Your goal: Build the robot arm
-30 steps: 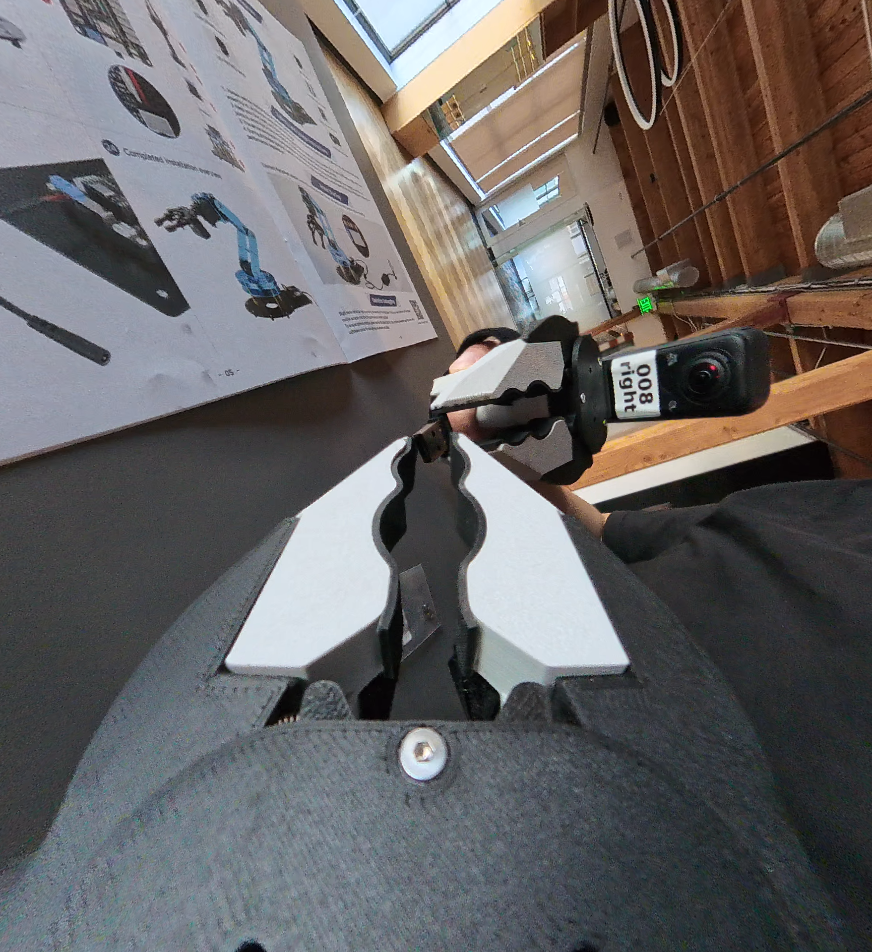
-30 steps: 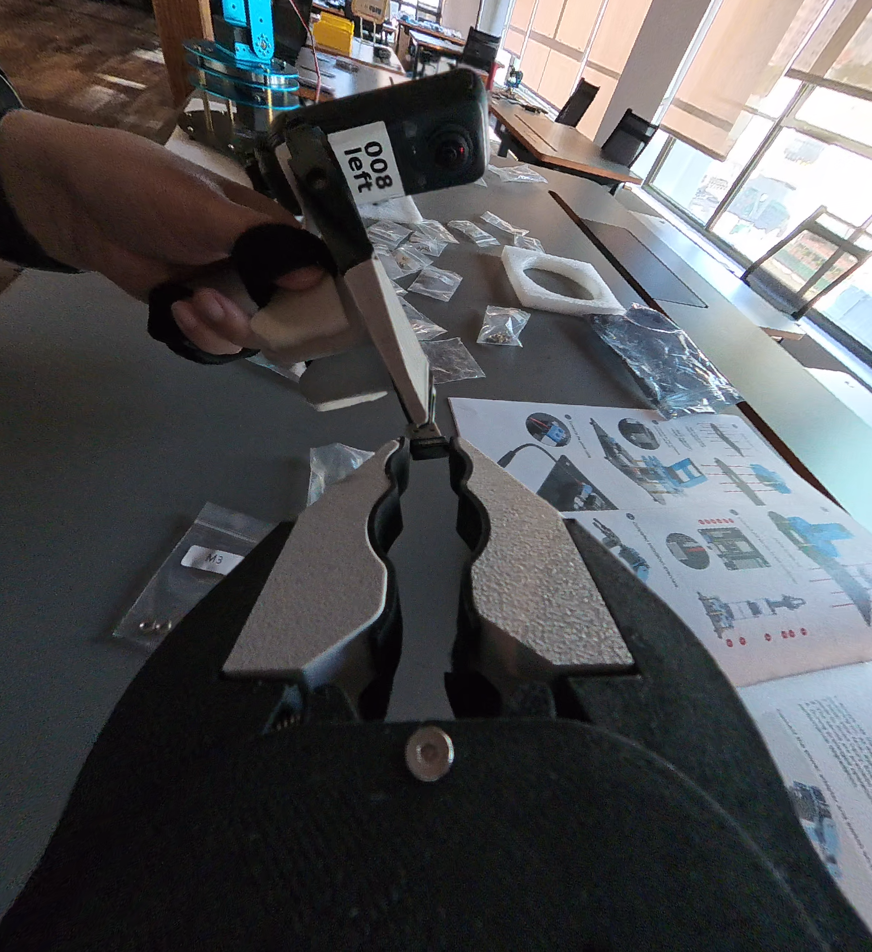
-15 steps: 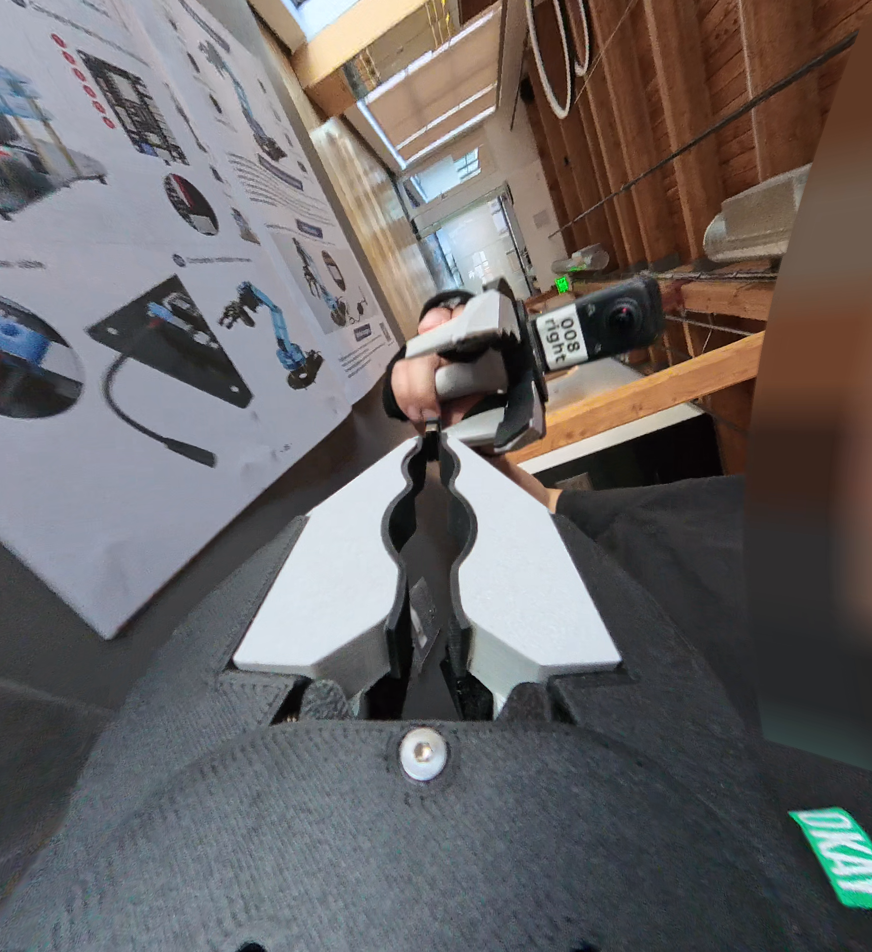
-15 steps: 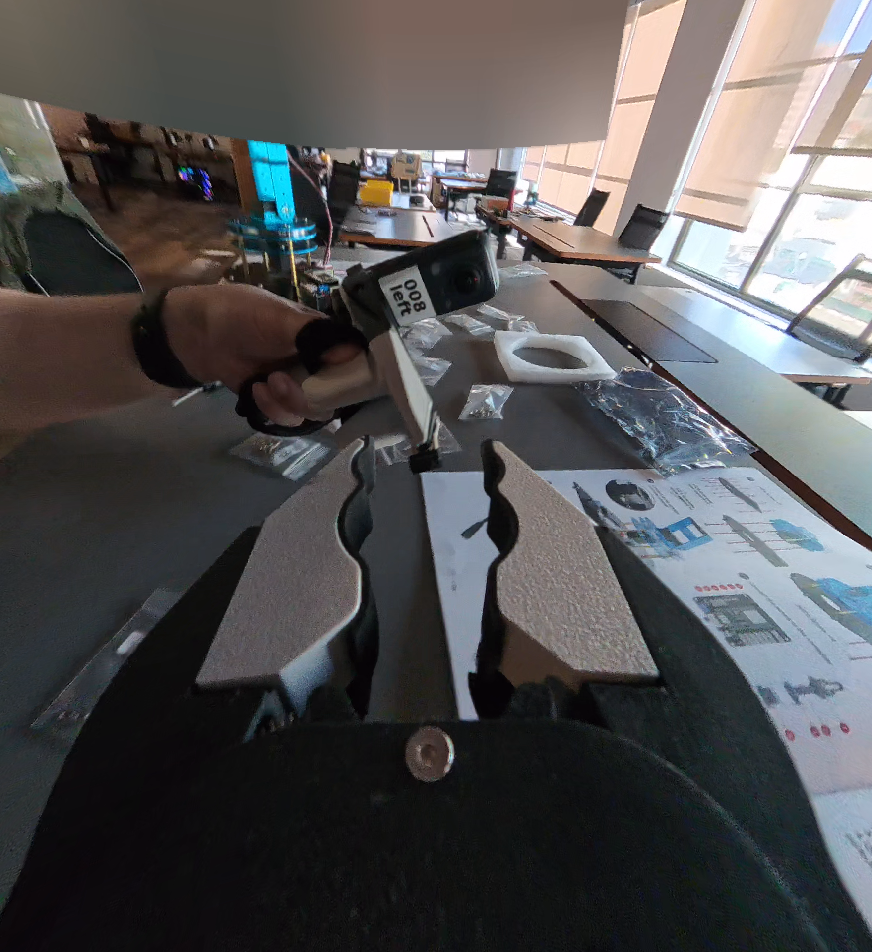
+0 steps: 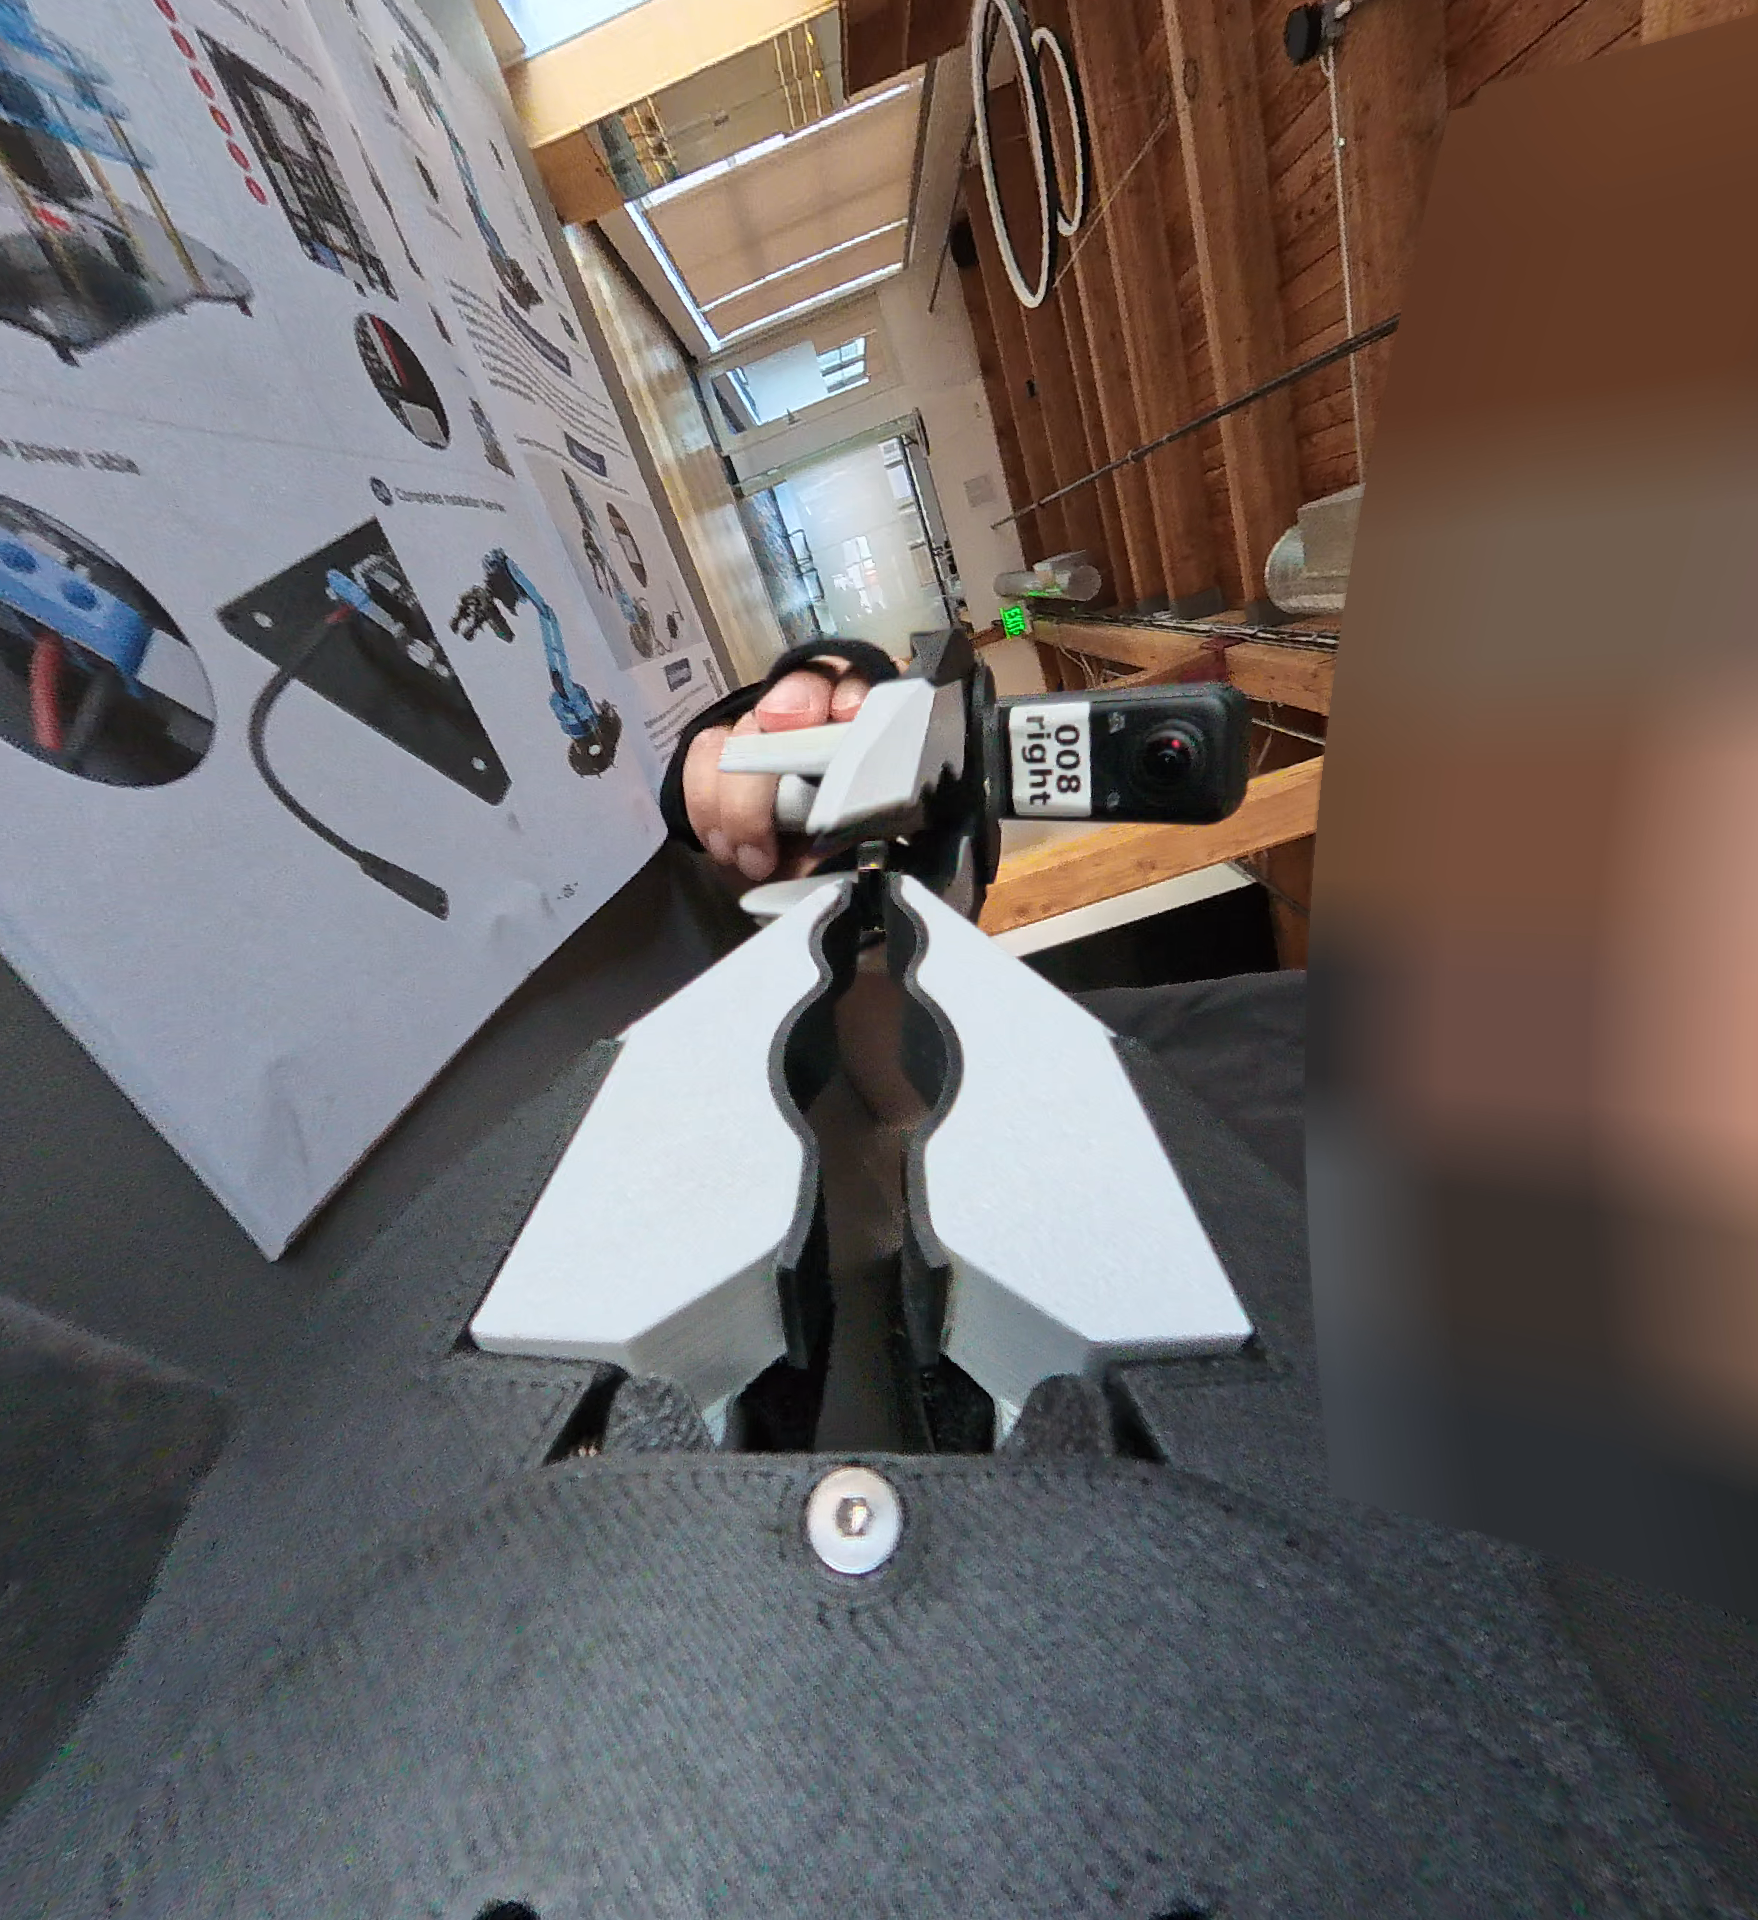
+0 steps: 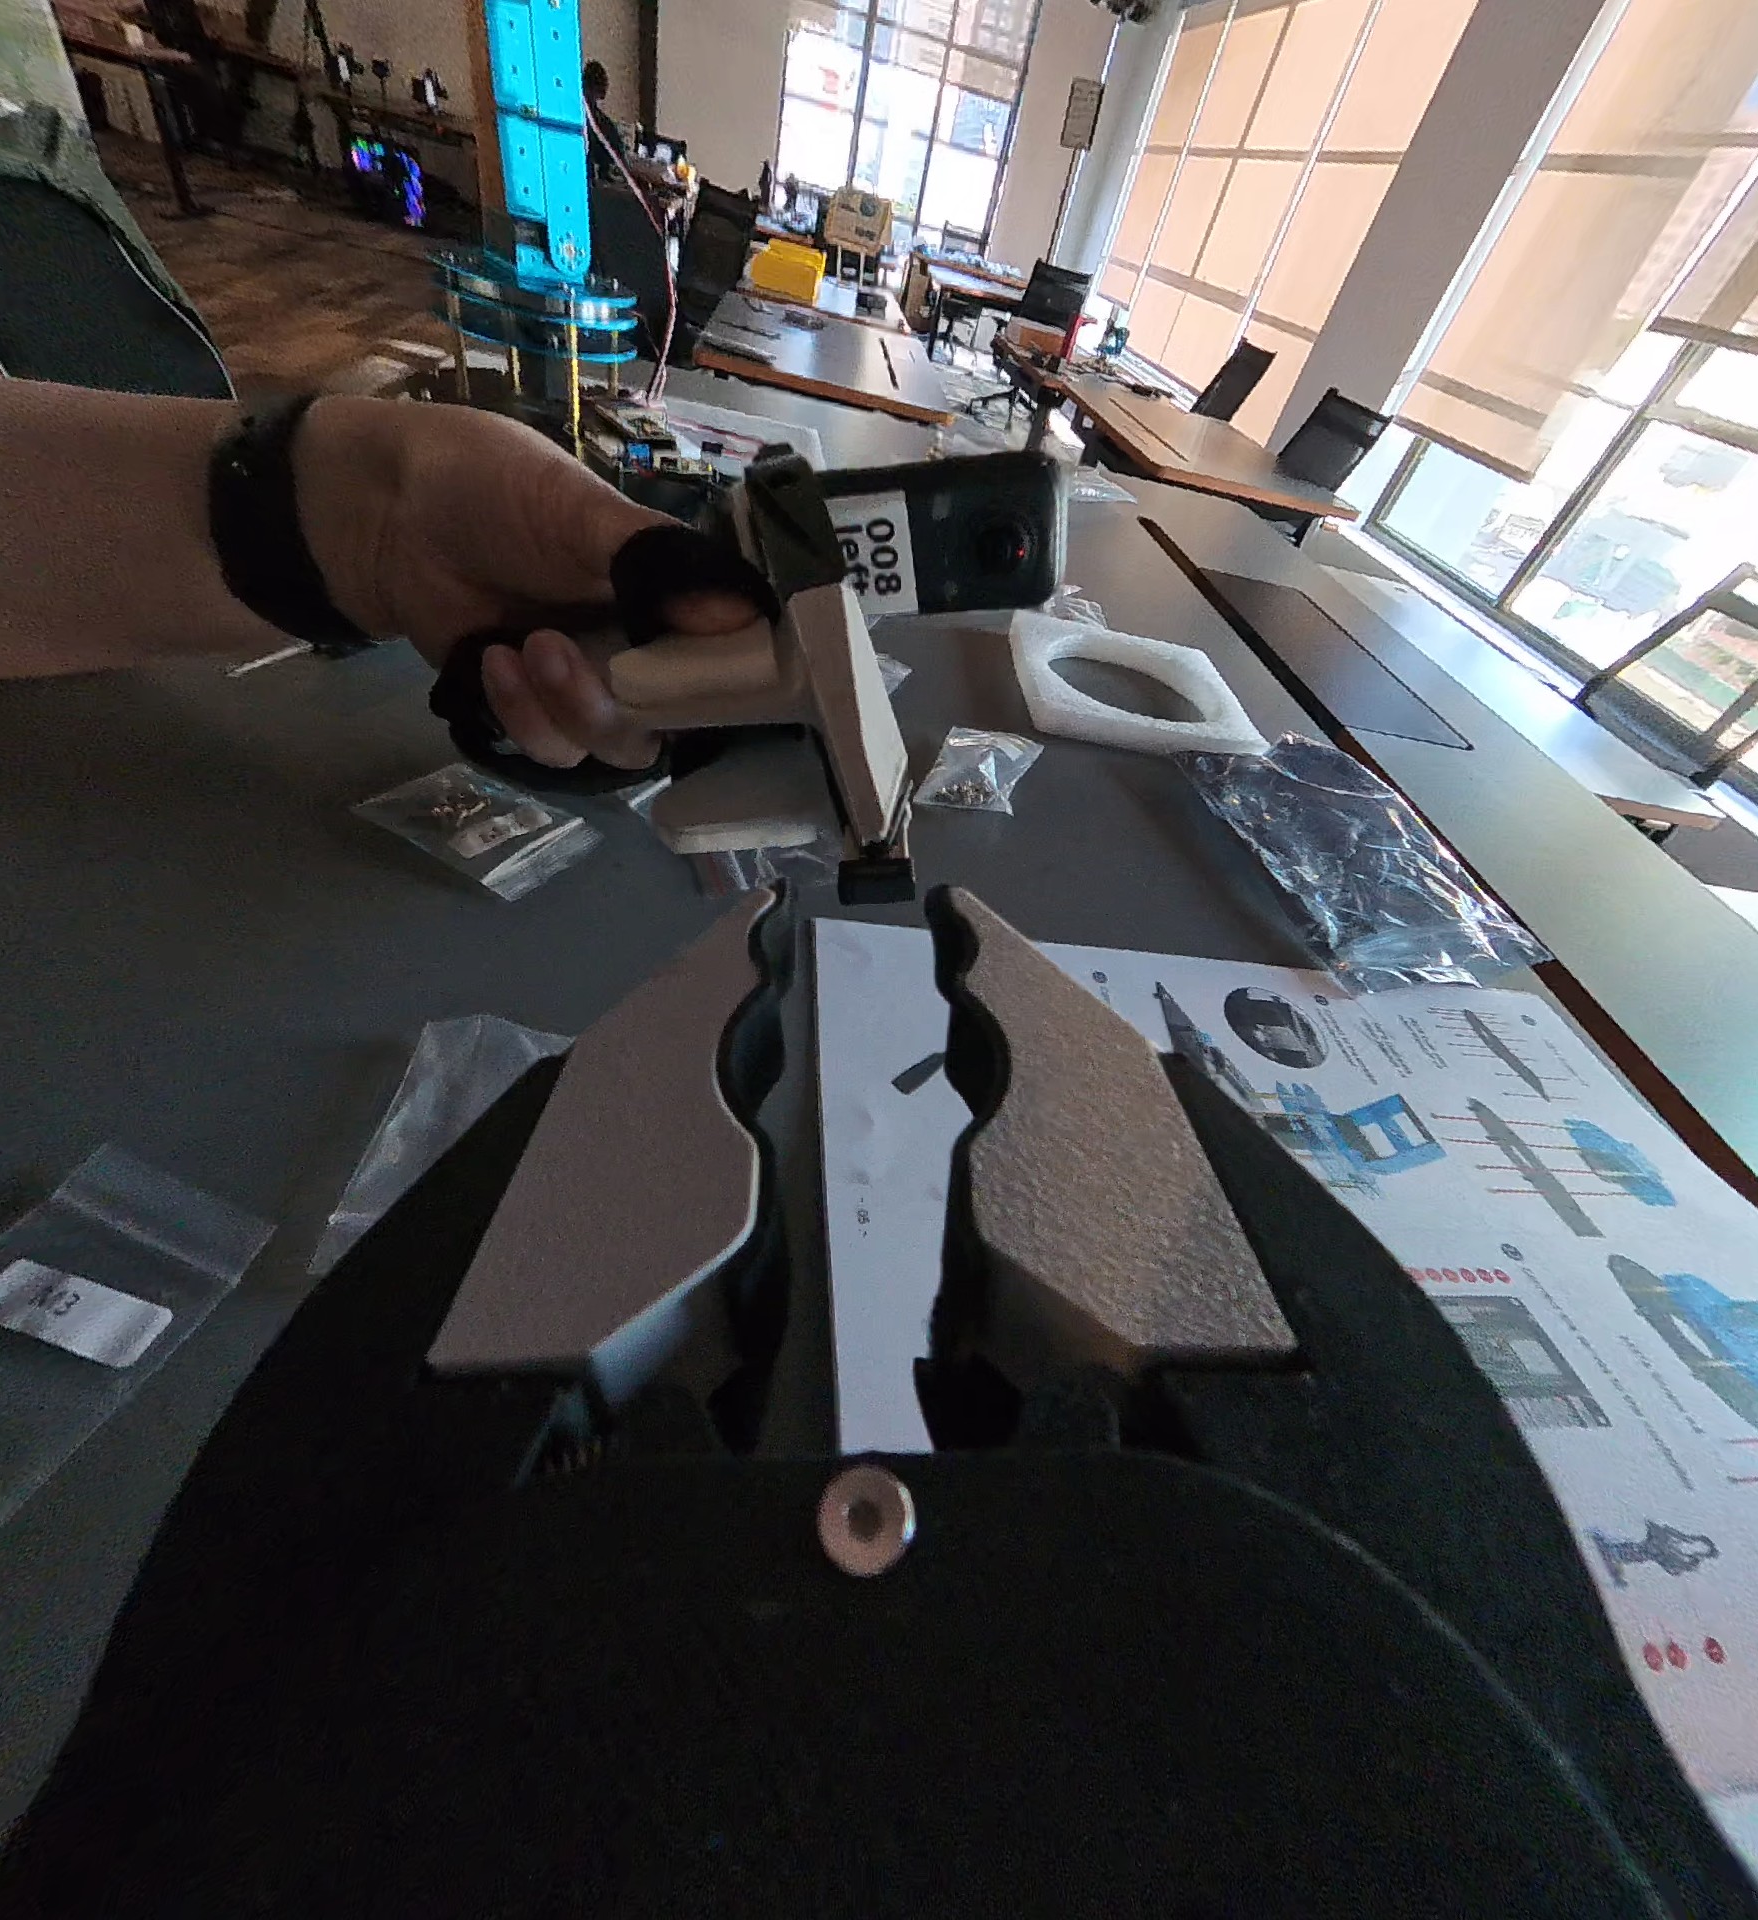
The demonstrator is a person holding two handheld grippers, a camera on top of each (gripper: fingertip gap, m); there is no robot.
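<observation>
The left gripper (image 6: 875, 831) is pinching a small black connector-like part (image 6: 877, 883) between its closed tips, hanging above the dark grey table (image 6: 179, 935) near the near-left corner of the white printed instruction sheet (image 6: 1477, 1195). The right gripper (image 6: 859, 914) is sitting released (jaws apart) just beside that part, over the sheet's left edge.
</observation>
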